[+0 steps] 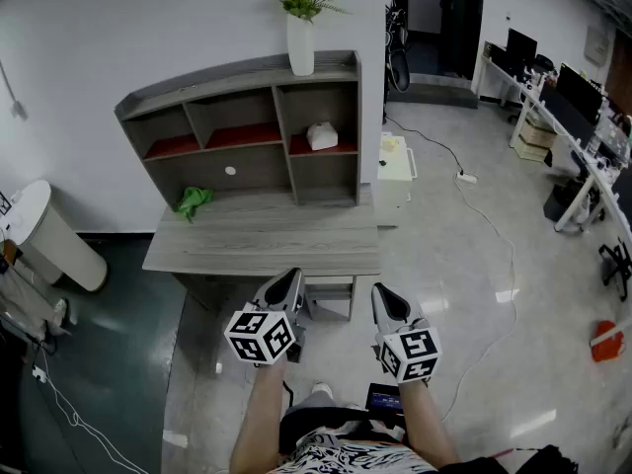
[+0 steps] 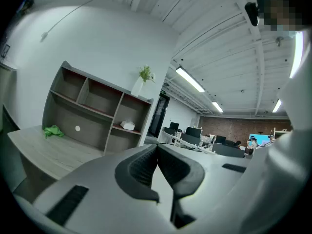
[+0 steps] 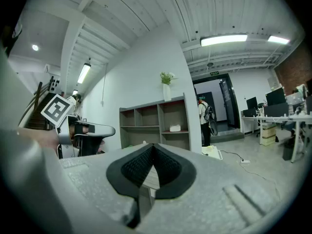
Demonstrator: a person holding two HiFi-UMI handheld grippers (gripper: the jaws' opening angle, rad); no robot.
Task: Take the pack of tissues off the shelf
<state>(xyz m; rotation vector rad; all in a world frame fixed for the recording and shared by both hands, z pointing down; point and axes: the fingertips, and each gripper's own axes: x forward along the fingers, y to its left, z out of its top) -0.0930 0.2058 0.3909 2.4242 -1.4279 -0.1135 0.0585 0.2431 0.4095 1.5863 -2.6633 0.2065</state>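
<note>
Squarely ahead, spread before a white wall: wide grey wood-grain worktop (image 1: 267, 240), with a crumpled green cloth (image 1: 194, 201) at its back left. Standing along its rear edge, against the wall: grey open shelf unit with red-lined boards (image 1: 247, 72), topped by a tall white vase of green sprigs (image 1: 300, 45). Poised low and roughly level on the near side of the worktop, well apart from the shelves: left gripper (image 1: 286, 286) and right gripper (image 1: 387, 302), each with black ribbed jaws pressed together tip to tip and nothing between them. Tucked in the upper right compartment, resting on the red board near its middle: small white pack of tissues (image 1: 322, 136), untouched.

Forward and upward from both pairs of jaws, across the whole depth of the worktop; in the head view, roughly between the two grippers. In the left gripper view, pack of tissues (image 2: 127, 125) off to the left of the closed jaws; in the right gripper view, pack of tissues (image 3: 174, 128) only slightly right of them. By that reckoning, better lined up for the right gripper, though neither plainly nearer. Seemingly lying with its longer side across the compartment opening, but too small to call firmly. Likely needed first: jaws parted, then a long reach forward over the worktop.
</note>
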